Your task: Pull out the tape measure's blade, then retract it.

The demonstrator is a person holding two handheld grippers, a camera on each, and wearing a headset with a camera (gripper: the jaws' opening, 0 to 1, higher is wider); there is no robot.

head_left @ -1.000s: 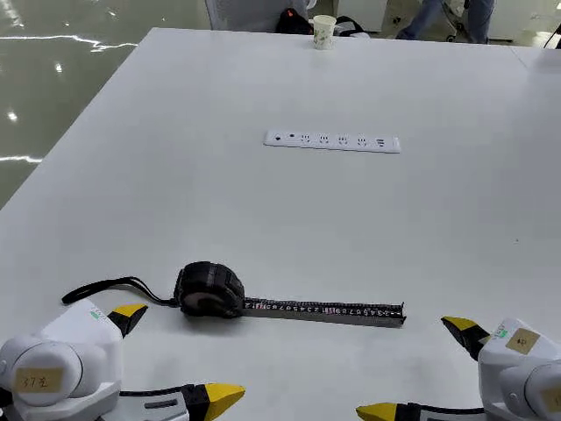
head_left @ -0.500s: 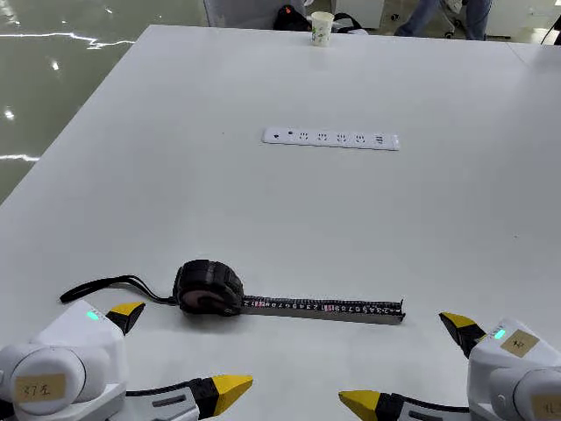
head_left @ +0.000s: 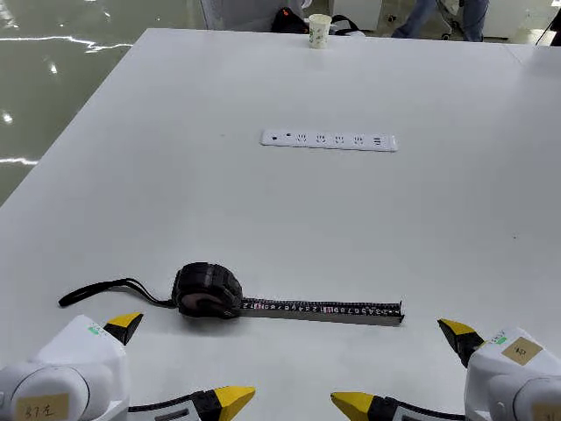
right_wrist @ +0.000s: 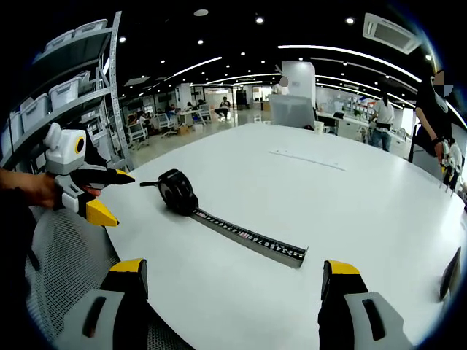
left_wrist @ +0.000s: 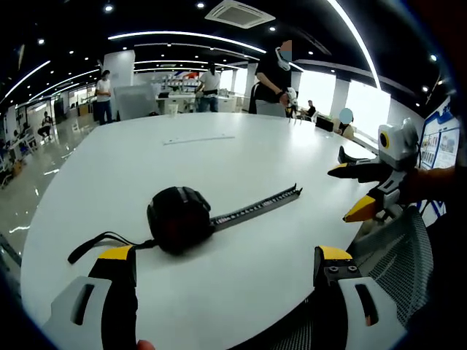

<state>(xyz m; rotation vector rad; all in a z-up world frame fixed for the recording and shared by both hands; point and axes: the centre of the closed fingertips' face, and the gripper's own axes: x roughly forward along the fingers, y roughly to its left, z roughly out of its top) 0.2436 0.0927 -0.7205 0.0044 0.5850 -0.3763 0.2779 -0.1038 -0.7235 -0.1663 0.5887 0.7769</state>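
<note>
nearest me, the left gripper (head_left: 175,361) and right gripper (head_left: 403,367) hover at the near edge of the white table (head_left: 263,210), both with jaws spread wide and empty. just beyond them the tape measure (head_left: 215,294) lies flat, its blade (head_left: 323,309) already pulled out. the long axis runs straight across in front of me: black case (head_left: 203,285) on the left, nearer my left gripper, hooked blade tip (head_left: 401,309) on the right, nearer my right gripper. a wrist strap (head_left: 101,288) trails off left of the case. i judge retracting comes next. far beyond, a power strip (head_left: 329,140), then a paper cup (head_left: 321,30).
</note>
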